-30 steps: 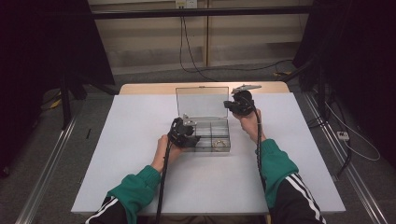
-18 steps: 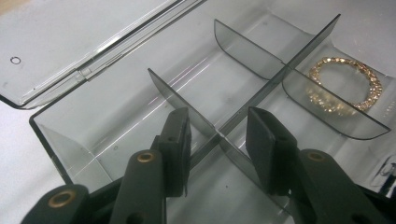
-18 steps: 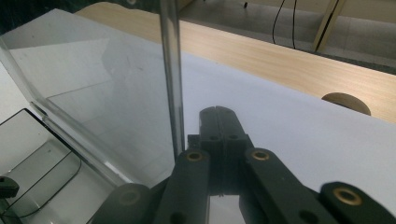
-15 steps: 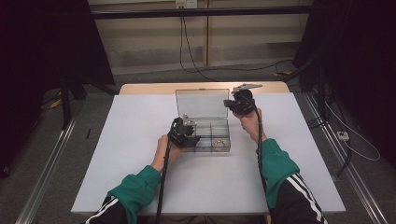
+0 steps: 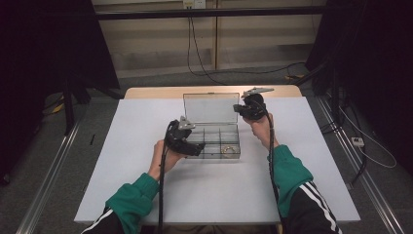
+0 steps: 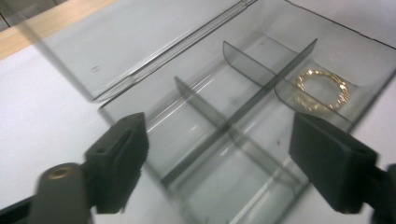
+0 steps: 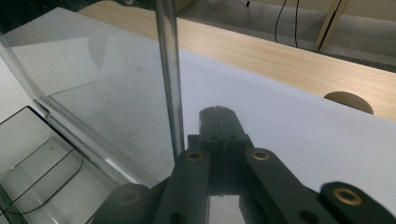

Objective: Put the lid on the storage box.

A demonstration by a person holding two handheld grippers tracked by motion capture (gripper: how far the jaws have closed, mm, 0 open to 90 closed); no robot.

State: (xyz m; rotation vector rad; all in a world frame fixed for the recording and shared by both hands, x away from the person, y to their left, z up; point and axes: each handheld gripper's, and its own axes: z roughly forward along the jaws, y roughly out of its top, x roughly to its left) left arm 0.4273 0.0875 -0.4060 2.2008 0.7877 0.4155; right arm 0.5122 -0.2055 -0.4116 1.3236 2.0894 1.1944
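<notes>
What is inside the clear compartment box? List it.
A gold bracelet lies in one end compartment of the clear box. The other visible compartments look empty; the near corner is hidden by the left gripper's jaws.

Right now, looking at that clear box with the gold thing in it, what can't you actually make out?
- Gold bracelet: clasp and links too small and blurred, left gripper view.
- Clear box: near corner cut off by the bottom edge, left gripper view.
- Open lid: whether the shut right gripper touches its edge, right gripper view; the lid's edge hides the spot.
- Left gripper: jaw tips too small, high view.
</notes>
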